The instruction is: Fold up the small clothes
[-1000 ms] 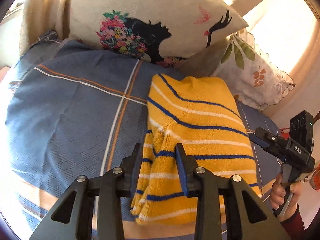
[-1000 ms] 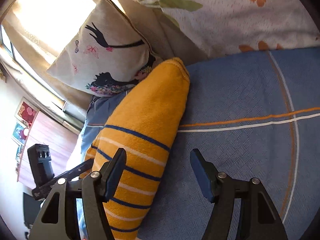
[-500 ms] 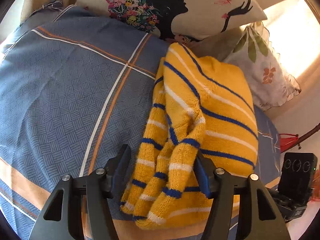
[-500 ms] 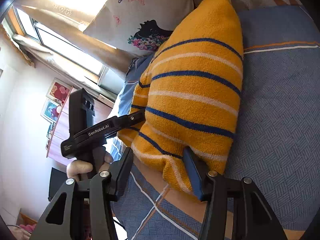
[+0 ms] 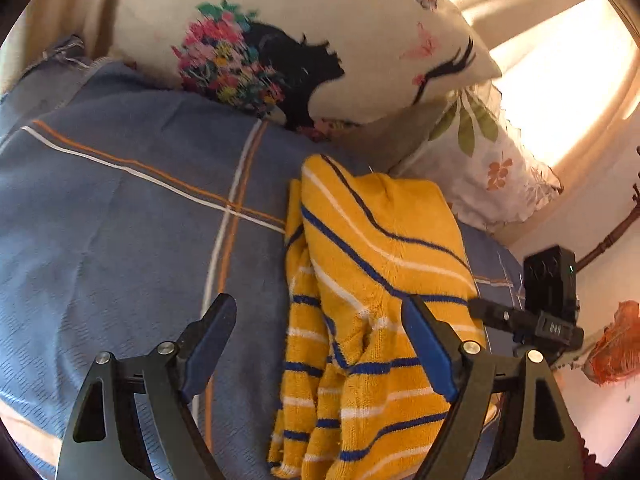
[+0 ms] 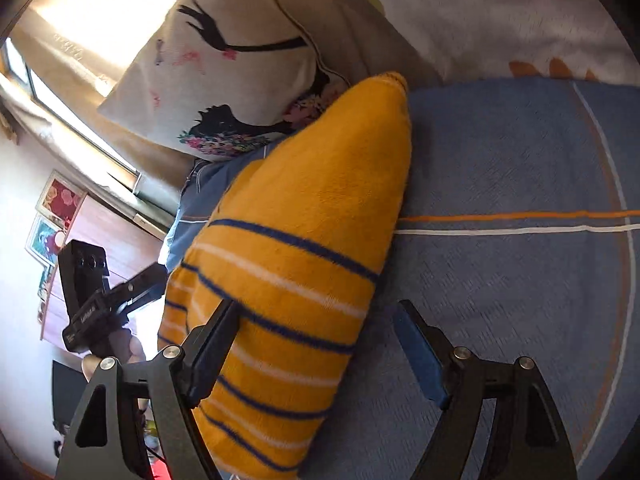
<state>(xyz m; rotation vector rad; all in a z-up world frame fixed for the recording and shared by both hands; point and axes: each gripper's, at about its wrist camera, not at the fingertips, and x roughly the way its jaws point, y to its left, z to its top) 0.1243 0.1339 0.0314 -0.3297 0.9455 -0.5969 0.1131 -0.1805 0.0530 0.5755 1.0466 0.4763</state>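
Yellow knit sweater [image 5: 372, 304] w/ blue and white stripes lies folded on a blue-grey plaid bedspread [image 5: 120, 216], its far end near 2 pillows: a cream pillow [image 5: 304, 40] printed w/ a black silhouette and flowers, and a white leaf-print pillow [image 5: 480, 160] beside it.

Left gripper [image 5: 318, 344] has jaws opening, spread wide; the sweater's near edge sits between them, closer to the right finger [image 5: 428, 348], no pad pressing on it.

Right gripper [image 6: 316, 344] also has jaws opening and wide. In its own view the left finger [image 6: 212, 356] overlaps the sweater's [image 6: 304, 248] striped side, contact unclear; the right finger [image 6: 420, 360] is over bare bedspread [image 6: 520, 160], apart from the knit. A hand [image 6: 116, 352] grips the left tool's handle at far left.
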